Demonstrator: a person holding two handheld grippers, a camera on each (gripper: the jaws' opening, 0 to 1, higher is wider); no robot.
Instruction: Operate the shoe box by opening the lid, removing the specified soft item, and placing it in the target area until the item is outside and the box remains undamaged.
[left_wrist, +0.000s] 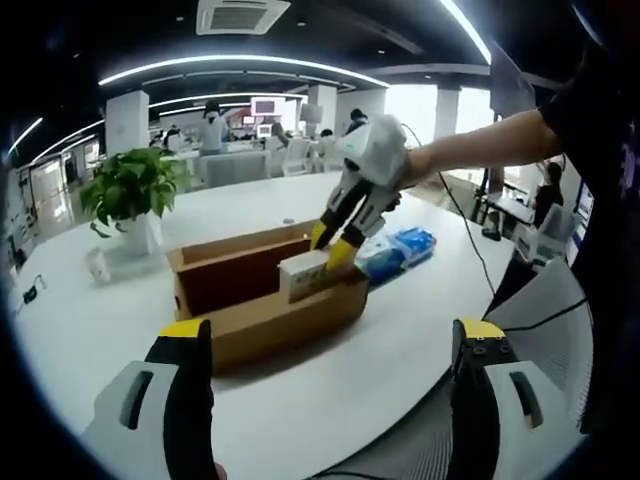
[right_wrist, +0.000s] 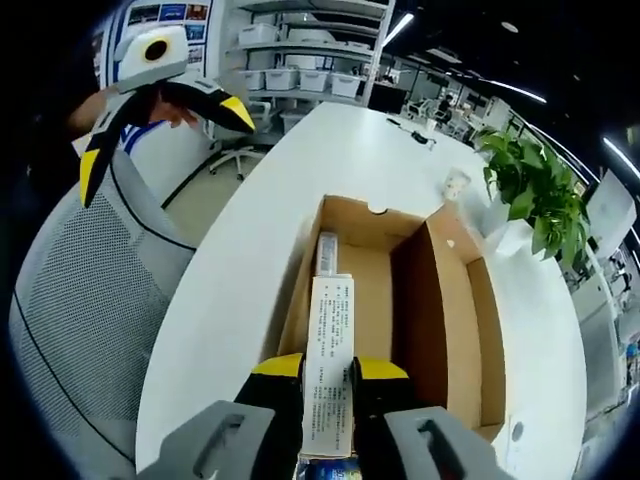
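White soft pack (right_wrist: 330, 365) gripped upright between closed fingers of right gripper (right_wrist: 328, 372), over the open cardboard shoe box (right_wrist: 440, 300) on the white desk (right_wrist: 250, 250). Left gripper (left_wrist: 330, 345) fingers spread wide, holding nothing. Blue packet (left_wrist: 400, 248) just beside box; potted plant (left_wrist: 130, 190) well apart.

One shoe box (right_wrist: 440, 290) on the white surface (right_wrist: 300, 160), lid open, near the surface's front edge. One white soft pack (right_wrist: 330, 370) there, standing over the box's near end. Two grippers in play: the left gripper (left_wrist: 330, 400) and the right gripper (left_wrist: 335, 245), each with two yellow-tipped fingers (left_wrist: 185, 330), so four fingers in all. One blue-and-white packet (left_wrist: 400, 250) just beside the box. One potted plant (left_wrist: 130, 190) toward the surface's far left edge. One small white cup (right_wrist: 456, 183) near the plant. One mesh office chair (right_wrist: 90, 290) at the surface's edge.
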